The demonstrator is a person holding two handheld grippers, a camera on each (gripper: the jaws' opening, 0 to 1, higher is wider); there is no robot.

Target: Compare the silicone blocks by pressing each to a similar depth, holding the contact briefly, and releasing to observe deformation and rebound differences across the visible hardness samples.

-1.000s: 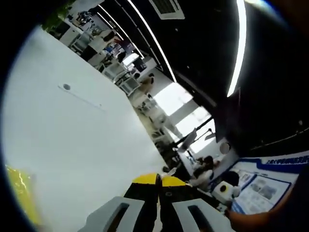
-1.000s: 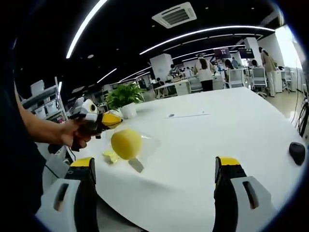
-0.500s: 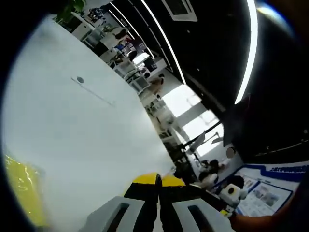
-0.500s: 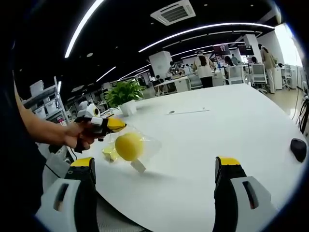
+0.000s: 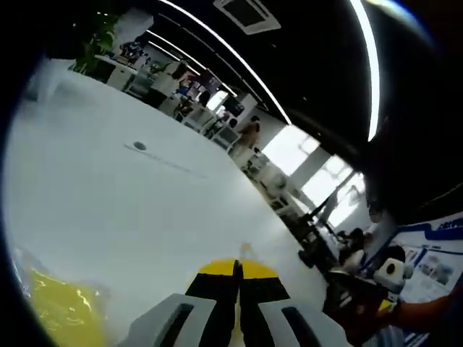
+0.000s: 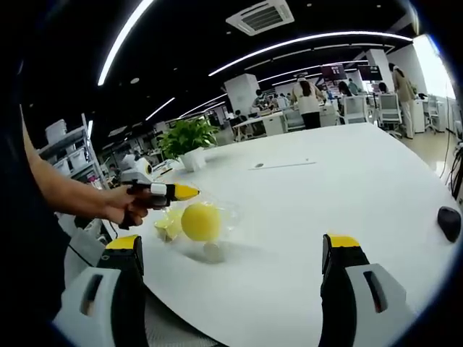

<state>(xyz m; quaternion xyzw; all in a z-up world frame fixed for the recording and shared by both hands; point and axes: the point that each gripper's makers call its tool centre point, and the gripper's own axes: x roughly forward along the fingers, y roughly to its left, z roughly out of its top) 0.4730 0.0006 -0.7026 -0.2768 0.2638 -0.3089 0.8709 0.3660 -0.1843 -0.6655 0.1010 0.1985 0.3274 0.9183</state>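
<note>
A round yellow silicone piece (image 6: 200,221) sits inside a clear plastic bag (image 6: 226,212), low over the white table (image 6: 325,181). A small yellow-green block (image 6: 166,228) lies in the same bag beside it. My left gripper (image 6: 181,192), held by a hand, is shut just above the bag and seems to pinch its top edge. In the left gripper view its jaws (image 5: 236,289) are pressed together, with the yellow contents in crinkled plastic (image 5: 61,311) at the lower left. My right gripper (image 6: 235,264) stands wide open, short of the bag, holding nothing.
A potted plant (image 6: 187,137) stands at the table's far edge. A dark rounded object (image 6: 450,220) lies at the right. A small grey disc (image 5: 139,146) sits on the tabletop. Desks and people fill the office behind.
The left gripper has come down and levelled out, bringing the bag with the yellow piece from hanging in the air to just above the table. The right gripper stayed put.
</note>
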